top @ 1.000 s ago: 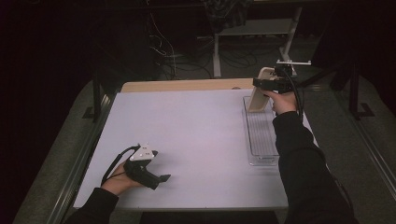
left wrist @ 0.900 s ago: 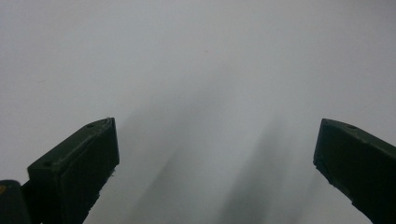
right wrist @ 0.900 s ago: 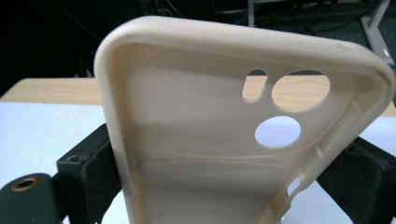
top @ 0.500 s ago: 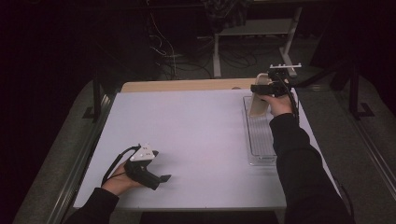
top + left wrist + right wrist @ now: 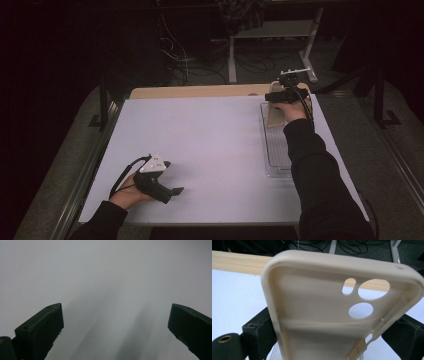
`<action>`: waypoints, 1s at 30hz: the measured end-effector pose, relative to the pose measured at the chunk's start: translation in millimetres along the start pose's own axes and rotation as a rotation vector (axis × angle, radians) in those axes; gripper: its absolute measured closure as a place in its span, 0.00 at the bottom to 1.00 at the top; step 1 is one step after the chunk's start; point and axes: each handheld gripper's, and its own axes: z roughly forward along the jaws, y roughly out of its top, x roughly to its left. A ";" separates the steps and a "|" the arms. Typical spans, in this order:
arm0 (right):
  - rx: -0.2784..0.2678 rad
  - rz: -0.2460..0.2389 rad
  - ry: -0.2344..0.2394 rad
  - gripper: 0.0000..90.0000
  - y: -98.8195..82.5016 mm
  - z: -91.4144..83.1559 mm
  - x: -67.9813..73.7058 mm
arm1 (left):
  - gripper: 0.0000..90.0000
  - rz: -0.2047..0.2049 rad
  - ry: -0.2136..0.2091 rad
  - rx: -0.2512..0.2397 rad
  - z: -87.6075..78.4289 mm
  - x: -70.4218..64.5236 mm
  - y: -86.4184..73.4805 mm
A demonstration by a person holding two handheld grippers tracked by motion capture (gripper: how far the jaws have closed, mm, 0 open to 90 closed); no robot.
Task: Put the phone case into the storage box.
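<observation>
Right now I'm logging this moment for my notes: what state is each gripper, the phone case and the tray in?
Left gripper: open, holding nothing, low over the table.
Right gripper: shut on phone case.
Phone case: beige, gripped, lifted, hollow side to camera.
Clear tray: flat on table.

A beige phone case, soft-looking and empty, fills the centre of the right gripper view with its hollow inner side facing the camera. Its raised rim runs around rounded corners; two round camera holes and one small oblong slot pierce the back at the upper right of the frame, and small side cut-outs mark the lower right edge. The case is tilted, its top end toward the upper part of the frame. In the high view the phone case appears at the upper right, standing steeply over the far end of a clear tray.
</observation>
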 end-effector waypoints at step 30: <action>0.065 0.001 -0.082 0.07 14.6 29.2 8.3 | 0.00 -0.005 -0.019 -0.017 -0.5 1.2 2.1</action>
